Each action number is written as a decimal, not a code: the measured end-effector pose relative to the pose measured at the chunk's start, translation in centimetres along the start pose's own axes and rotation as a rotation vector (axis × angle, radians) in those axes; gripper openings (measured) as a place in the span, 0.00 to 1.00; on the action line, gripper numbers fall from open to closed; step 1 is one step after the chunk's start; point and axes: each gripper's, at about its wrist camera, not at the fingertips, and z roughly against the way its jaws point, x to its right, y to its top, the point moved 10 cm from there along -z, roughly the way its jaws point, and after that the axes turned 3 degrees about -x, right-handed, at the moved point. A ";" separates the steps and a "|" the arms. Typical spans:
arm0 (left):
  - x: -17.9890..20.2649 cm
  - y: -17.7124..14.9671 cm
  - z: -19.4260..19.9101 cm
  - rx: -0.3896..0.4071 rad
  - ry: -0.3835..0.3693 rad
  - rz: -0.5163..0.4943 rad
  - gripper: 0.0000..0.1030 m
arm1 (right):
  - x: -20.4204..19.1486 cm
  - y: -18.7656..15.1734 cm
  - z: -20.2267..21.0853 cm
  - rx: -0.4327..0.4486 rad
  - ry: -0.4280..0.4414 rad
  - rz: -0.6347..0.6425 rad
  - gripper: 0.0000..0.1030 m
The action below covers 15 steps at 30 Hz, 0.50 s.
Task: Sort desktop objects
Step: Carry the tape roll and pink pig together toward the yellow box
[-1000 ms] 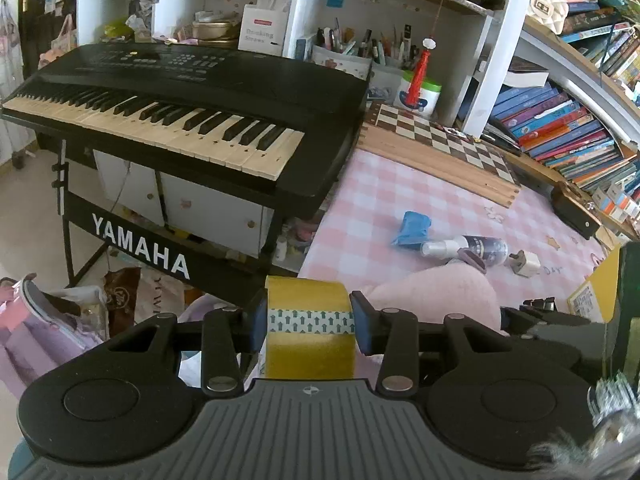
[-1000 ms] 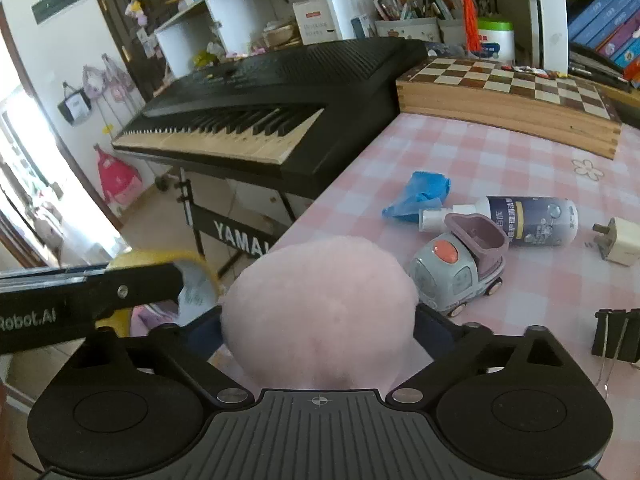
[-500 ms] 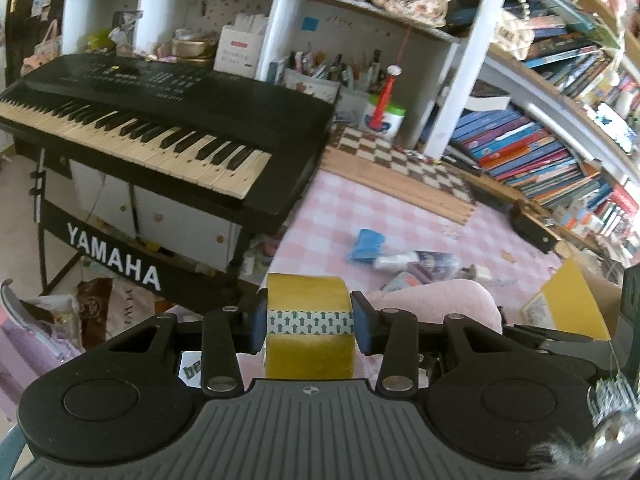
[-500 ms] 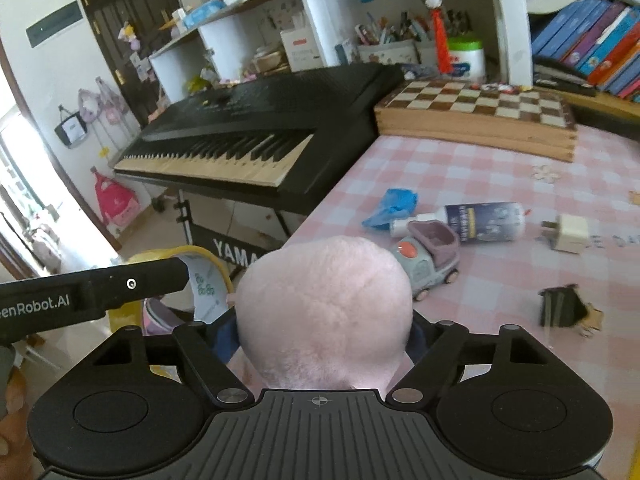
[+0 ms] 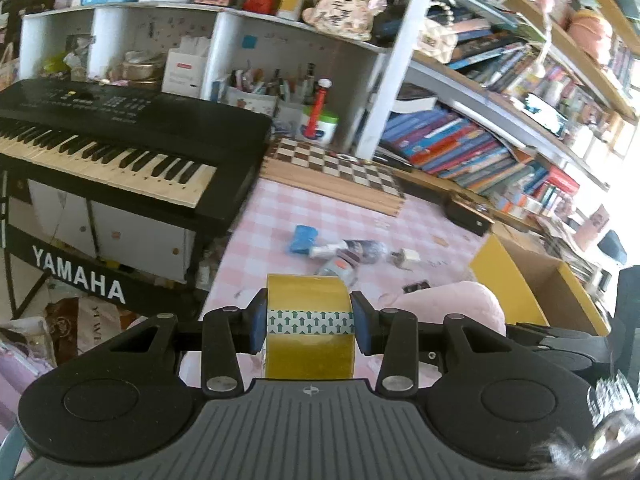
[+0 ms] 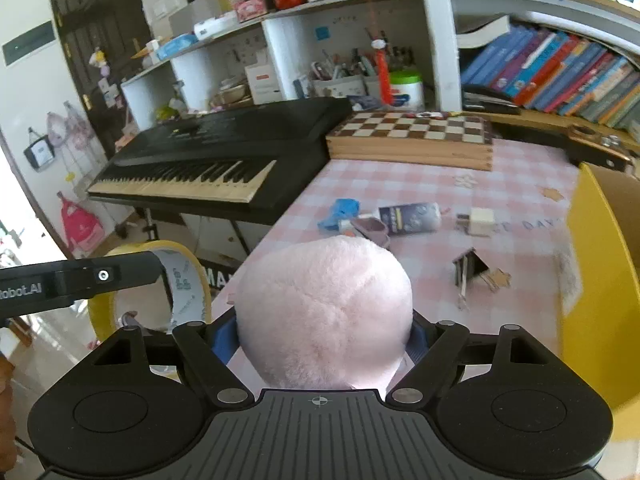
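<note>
Both grippers are carrying: left gripper jaws clamping the tape roll, right gripper jaws squeezing the pink plush. Next, I'm guessing, both are going into the yellow box beside them.

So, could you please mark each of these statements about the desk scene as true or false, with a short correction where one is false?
1. The left gripper holds a roll of yellow tape. True.
2. The right gripper grips a blue toy car. False: its jaws press on a pink plush ball.
3. The chessboard lies at the far end of the pink checked tablecloth. True.
4. The white plug adapter sits on the keyboard. False: it lies on the tablecloth, beside the small spray bottle.
5. The yellow cardboard box is left of the keyboard. False: it stands at the right edge of the view.
</note>
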 end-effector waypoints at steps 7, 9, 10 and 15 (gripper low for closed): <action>0.7 -2.5 2.4 -0.014 -0.039 -0.023 0.37 | -0.8 -2.7 2.4 0.007 -0.038 -0.022 0.78; 0.7 -3.3 3.3 -0.018 -0.045 -0.020 0.37 | -1.3 -3.6 3.1 0.002 -0.043 -0.029 0.78; 0.6 -3.7 3.8 -0.020 -0.049 -0.019 0.37 | -1.5 -4.1 3.4 0.001 -0.045 -0.032 0.78; 0.5 -5.7 6.3 -0.027 -0.069 -0.018 0.37 | -2.8 -6.4 5.3 0.000 -0.061 -0.038 0.78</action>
